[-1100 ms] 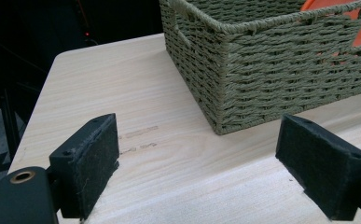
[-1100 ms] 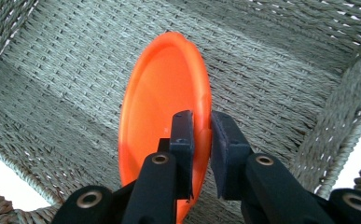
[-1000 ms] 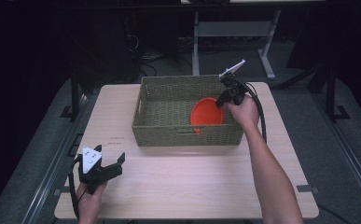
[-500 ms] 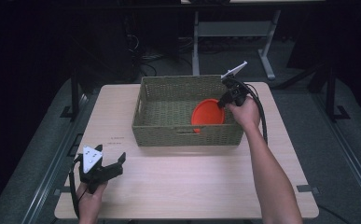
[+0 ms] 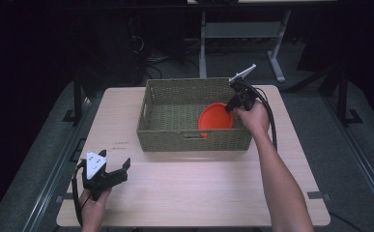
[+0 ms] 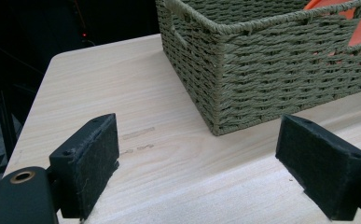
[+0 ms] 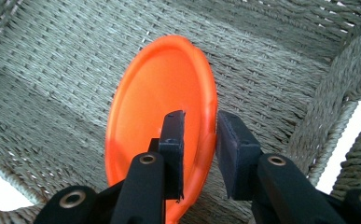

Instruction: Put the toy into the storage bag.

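Note:
An orange plate [image 5: 215, 119] stands tilted on its edge inside the woven olive basket [image 5: 175, 140], toward the basket's right end. My right gripper [image 5: 231, 106] reaches in over the right wall and is shut on the plate's rim. In the right gripper view the plate [image 7: 159, 98] has one pad on its inner face and the other behind its rim, with the gripper [image 7: 200, 122] pointing down at the basket floor [image 7: 52, 70]. My left gripper [image 5: 116, 171] rests open near the table's front left corner, well away from the basket. Nothing lies between its pads [image 6: 90, 154].
The basket's near-left corner [image 6: 215, 88] stands just ahead of the left gripper. The light wood table [image 5: 184, 193] has bare room in front of and left of the basket. A metal stand [image 5: 242, 34] and cables lie on the dark floor beyond the table.
The right gripper and the orange plate have shifted slightly lower and leftward inside the basket. The left gripper has stayed where it was.

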Demonstrator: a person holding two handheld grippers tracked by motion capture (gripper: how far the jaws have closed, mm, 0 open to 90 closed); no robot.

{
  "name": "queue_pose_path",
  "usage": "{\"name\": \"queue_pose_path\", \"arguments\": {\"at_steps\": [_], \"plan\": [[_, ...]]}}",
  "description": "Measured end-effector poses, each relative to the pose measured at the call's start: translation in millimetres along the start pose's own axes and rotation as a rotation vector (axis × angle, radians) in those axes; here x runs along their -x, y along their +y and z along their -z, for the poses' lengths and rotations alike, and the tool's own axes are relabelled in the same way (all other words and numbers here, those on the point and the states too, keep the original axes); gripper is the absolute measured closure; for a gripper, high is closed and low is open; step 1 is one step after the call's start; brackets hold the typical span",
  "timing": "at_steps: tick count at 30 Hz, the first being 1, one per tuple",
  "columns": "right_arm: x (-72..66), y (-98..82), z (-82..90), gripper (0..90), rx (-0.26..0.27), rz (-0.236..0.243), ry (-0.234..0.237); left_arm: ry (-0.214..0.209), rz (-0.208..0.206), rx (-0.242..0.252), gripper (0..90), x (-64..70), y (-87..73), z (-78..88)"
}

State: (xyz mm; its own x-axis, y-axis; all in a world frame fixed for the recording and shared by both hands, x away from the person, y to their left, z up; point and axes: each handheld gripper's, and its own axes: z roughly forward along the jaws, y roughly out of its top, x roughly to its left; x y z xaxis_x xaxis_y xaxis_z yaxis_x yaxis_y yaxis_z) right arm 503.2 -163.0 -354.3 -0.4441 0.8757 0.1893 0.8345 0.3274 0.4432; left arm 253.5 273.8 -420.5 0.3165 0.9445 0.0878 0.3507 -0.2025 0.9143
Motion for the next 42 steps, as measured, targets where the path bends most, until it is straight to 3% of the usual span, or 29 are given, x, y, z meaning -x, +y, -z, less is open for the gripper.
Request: {"name": "queue_pose_path", "arguments": {"at_steps": [4, 6, 13, 29, 38, 42], "plan": [[-0.2, -0.3, 3.3, 70.6, 0.013, -0.005, -0.006, 0.000, -0.005, -0.003, 12.7, -0.5, 0.1, 0.8], [1.0, -1.3, 4.5, 70.2, 0.029, -0.014, 0.027, 0.001, 0.002, -0.003, 12.8, -0.5, 0.0, 0.7], [0.0, -5.2, 2.2, 67.3, 0.020, -0.011, 0.052, 0.001, 0.000, -0.001, 12.8, -0.3, -0.1, 0.1], [-6.4, -8.1, 11.3, 58.9, 0.038, 0.024, 0.099, 0.000, -0.007, -0.007, 12.8, 0.0, -0.5, 0.0], [-1.6, -16.9, 18.9, 48.9, 0.049, 0.014, 0.129, -0.001, -0.004, -0.006, 12.8, 0.1, -0.1, 0.4], [-0.7, -19.6, 25.6, 43.3, 0.059, 0.011, 0.165, -0.001, -0.005, -0.008, 12.8, 0.2, -0.2, 0.1]]}}
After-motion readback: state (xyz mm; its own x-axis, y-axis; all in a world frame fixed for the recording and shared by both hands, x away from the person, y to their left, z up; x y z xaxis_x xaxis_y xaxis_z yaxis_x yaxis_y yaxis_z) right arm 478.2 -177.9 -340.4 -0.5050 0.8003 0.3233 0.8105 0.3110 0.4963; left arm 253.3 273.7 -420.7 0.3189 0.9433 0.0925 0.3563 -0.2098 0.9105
